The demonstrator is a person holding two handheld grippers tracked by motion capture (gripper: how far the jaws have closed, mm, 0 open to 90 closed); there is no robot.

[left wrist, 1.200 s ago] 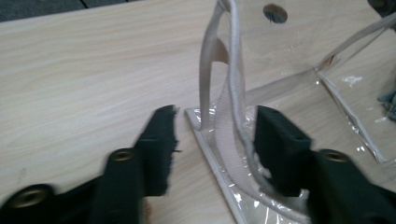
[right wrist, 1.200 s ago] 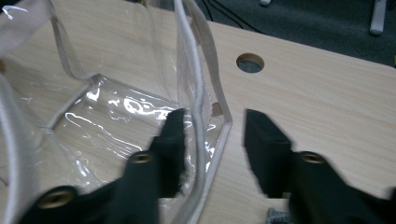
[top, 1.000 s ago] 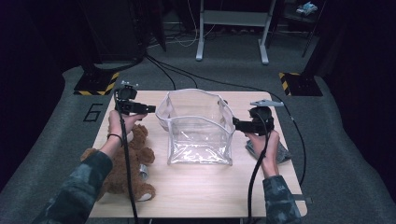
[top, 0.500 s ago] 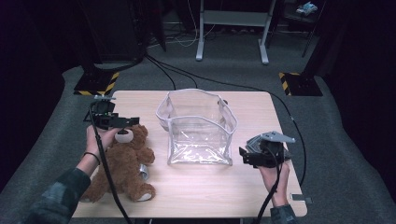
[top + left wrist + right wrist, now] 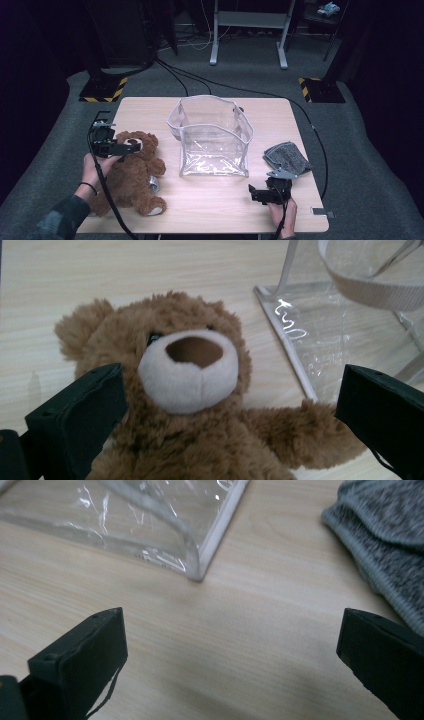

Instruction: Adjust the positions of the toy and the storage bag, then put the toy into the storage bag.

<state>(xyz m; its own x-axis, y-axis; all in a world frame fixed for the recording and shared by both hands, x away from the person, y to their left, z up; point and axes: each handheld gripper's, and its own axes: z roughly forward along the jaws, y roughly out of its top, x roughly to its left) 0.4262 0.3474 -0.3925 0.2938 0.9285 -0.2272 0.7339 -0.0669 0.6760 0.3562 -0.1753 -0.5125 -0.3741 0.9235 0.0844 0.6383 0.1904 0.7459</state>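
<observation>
Left gripper (image 5: 131, 148): I hold it low over the bear, jaws spread wide to either side of the head and pressing on nothing. They have just been opening; that width suits a grab of the plump head or chest.
Bear (image 5: 131, 172): lies on its back at the table's left, head toward the far edge, just beside the bag. In the left gripper view its muzzle (image 5: 189, 371) sits between my jaws and one arm reaches toward the bag's near corner.
Table (image 5: 210, 205): pale wood, bare in front, which leaves me room to work.
Bag (image 5: 212, 135): clear, stands upright in the middle, mouth gaping upward, so I judge it ready to take the bear from above.
Right gripper (image 5: 257, 194): low at the near edge, right of the bag, jaws wide and empty, having just been opening. I judge it parked there to steady the bag when needed.
Cloth (image 5: 286, 158): grey, folded, right of the bag, near that gripper, untouched.
</observation>
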